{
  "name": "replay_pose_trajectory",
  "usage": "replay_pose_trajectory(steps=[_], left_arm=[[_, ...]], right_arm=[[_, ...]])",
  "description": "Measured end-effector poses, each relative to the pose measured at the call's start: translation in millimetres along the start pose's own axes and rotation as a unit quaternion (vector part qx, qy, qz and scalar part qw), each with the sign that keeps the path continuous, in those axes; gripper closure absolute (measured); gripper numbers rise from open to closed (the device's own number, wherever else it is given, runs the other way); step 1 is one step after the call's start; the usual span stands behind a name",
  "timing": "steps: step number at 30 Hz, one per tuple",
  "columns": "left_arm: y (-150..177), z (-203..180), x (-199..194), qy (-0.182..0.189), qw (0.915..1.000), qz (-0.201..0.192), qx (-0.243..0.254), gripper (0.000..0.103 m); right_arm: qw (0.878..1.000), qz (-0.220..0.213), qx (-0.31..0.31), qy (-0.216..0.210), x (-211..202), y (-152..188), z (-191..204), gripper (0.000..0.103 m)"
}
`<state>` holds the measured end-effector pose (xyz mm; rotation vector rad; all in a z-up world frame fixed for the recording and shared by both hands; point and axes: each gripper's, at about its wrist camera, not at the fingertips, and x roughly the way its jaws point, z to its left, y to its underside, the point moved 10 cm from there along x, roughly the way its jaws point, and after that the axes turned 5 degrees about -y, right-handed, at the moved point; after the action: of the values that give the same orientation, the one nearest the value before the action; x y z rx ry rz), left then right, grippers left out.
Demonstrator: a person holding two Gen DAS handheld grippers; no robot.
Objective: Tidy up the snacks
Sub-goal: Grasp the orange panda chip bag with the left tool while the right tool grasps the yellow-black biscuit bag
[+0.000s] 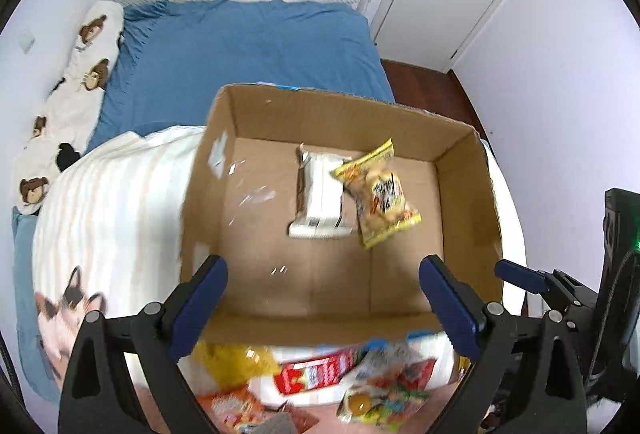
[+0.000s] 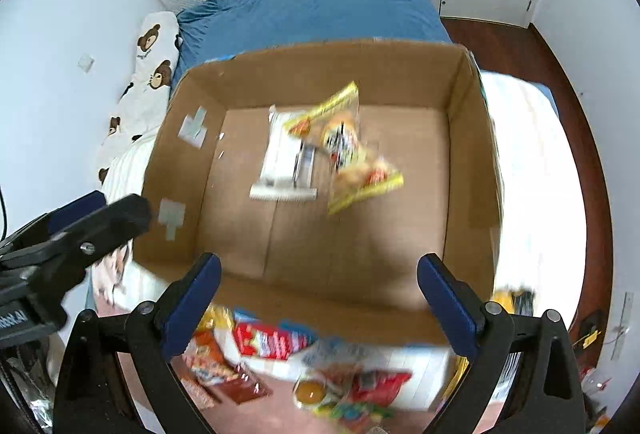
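Left wrist view: left gripper [image 1: 323, 304] spread wide, nothing between the pads, low centre over the cardboard box [image 1: 464, 149]. White packet [image 1: 320, 193] and yellow snack bag [image 1: 380, 193] lying touching on the box floor, right of frame centre. Loose snack pile [image 1: 320, 378] along the bottom edge.

Right wrist view: right gripper [image 2: 318, 302] equally wide, gripping nothing, above the same box's near edge; all blurred.

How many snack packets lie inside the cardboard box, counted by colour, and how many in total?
White packet: 1
Yellow packet: 1
Total inside the cardboard box: 2
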<state>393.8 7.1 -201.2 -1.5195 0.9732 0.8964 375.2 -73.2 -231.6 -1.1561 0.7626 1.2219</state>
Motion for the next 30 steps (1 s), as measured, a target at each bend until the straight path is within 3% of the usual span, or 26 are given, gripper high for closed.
replay_pose_trajectory(steps=[4, 8, 11, 14, 17, 21, 24, 30], left_arm=[[35, 8, -20, -0.014, 0.9999, -0.007, -0.007, 0.005], [84, 25, -19, -0.022, 0.9984, 0.020, -0.048, 0.005], [126, 41, -6, -0.018, 0.9931, 0.044, -0.107, 0.005], [162, 56, 21, -0.020, 0.9848, 0.083, -0.151, 0.005], [192, 66, 50, -0.024, 0.9755, 0.118, -0.184, 0.005], [215, 68, 75, -0.039, 0.9694, 0.144, -0.195, 0.005], [225, 65, 89, -0.047, 0.9663, 0.157, -0.198, 0.005], [233, 62, 95, -0.055, 0.9654, 0.163, -0.196, 0.005]], right_arm=[[1.000, 0.000, 0.017, -0.017, -5, 44, 4, 0.003], [0.997, -0.004, 0.061, -0.039, -9, 90, -10, 0.003], [0.991, -0.014, 0.123, -0.045, -9, 119, -45, 0.003], [0.984, -0.021, 0.177, -0.019, -5, 143, -96, 0.003], [0.981, -0.022, 0.191, 0.040, 0, 151, -149, 0.003], [0.981, -0.005, 0.170, 0.089, 20, 144, -200, 0.003], [0.985, 0.028, 0.146, 0.093, 44, 138, -218, 0.002], [0.980, 0.080, 0.170, 0.070, 61, 154, -225, 0.005]])
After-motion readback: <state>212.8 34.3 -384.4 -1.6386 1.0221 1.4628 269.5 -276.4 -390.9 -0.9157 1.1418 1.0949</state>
